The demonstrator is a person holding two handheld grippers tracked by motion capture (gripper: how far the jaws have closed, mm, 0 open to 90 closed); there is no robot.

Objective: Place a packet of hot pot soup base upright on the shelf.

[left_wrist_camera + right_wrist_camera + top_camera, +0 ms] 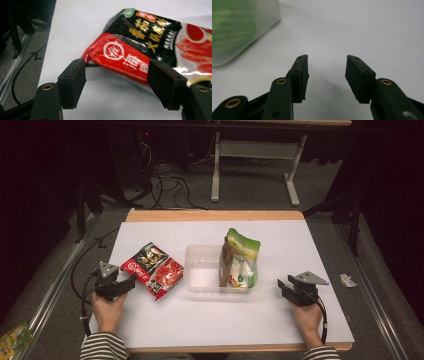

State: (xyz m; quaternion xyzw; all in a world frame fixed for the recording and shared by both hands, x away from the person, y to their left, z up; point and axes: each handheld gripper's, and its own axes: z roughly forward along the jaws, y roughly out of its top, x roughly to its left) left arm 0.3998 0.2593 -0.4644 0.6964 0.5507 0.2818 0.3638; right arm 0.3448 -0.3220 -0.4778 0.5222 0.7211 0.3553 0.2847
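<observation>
Red and black, the sauce packet [151, 269] lies flat on the white table [210, 320], left of the clear tray [202, 275]. The left gripper [131, 283] sits at its near-left corner, jaws spread wide, packet edge just beyond the pads, nothing pinched. In the tray leans a green pouch [241, 259]. Far right, the right gripper [281, 284] rests with jaws parted and nothing between them.

Glossy red-and-black foil-like packet [140, 47] catches the light on a smooth, matt white table top [210, 320] edged in pale wood; a clear, slightly frosted plastic tub [200, 270] holds a shiny green pouch [243, 255]; matt black plastic jaws with brass-coloured fittings; grey carpeted floor [260, 190]
</observation>
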